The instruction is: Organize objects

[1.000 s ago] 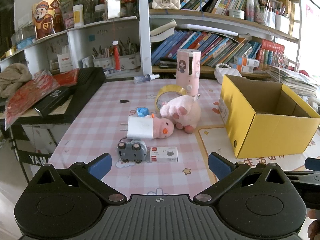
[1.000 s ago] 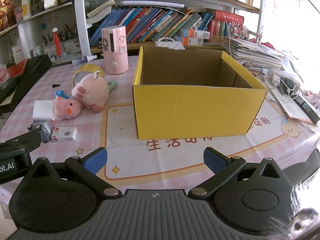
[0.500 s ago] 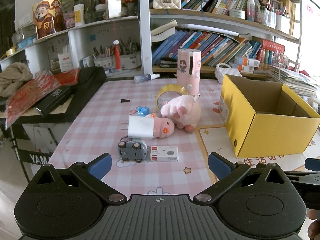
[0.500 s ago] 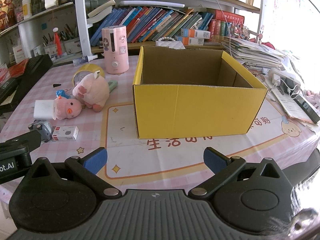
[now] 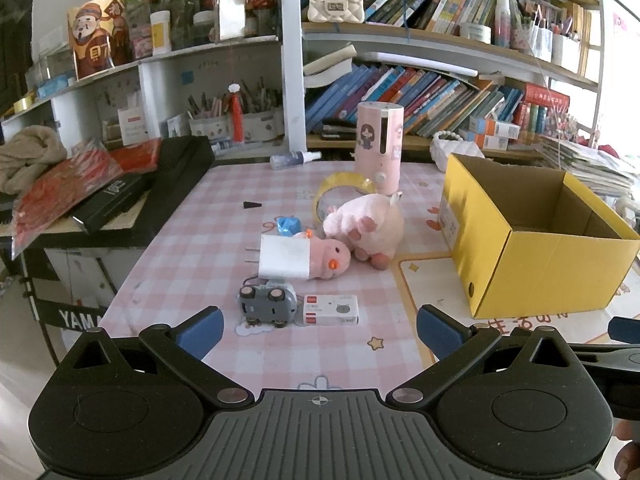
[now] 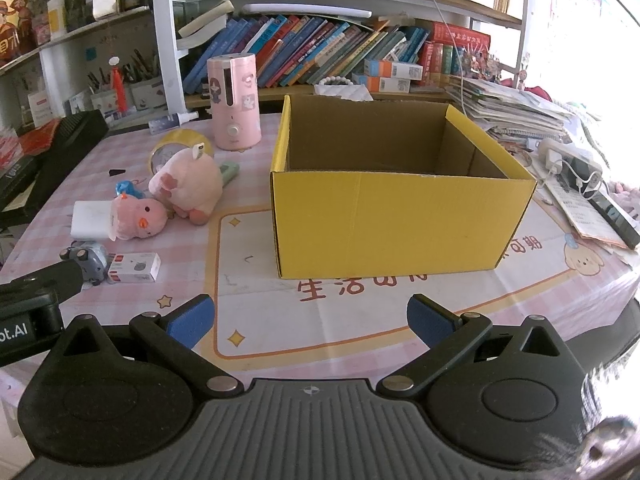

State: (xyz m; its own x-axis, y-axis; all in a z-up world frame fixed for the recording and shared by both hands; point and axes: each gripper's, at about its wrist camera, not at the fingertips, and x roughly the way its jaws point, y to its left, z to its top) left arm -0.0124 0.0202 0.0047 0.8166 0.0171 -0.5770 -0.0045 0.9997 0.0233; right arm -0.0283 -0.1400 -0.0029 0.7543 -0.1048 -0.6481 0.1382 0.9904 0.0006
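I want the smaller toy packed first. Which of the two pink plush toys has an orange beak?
The smaller plush lying against the white charger; the bigger plush behind it shows none.

Left gripper [image 5: 319, 331]: level and low at the near edge, jaws spread wide with nothing between them; blue-padded fingertips [image 5: 201, 330] point forward. Right gripper [image 6: 308, 318]: likewise level, jaws spread wide and empty, blue fingertips [image 6: 429, 317] forward. The two are side by side: the right gripper's blue tip and black body enter the left view at its right edge, and the left gripper's black finger enters the right view at its left edge.
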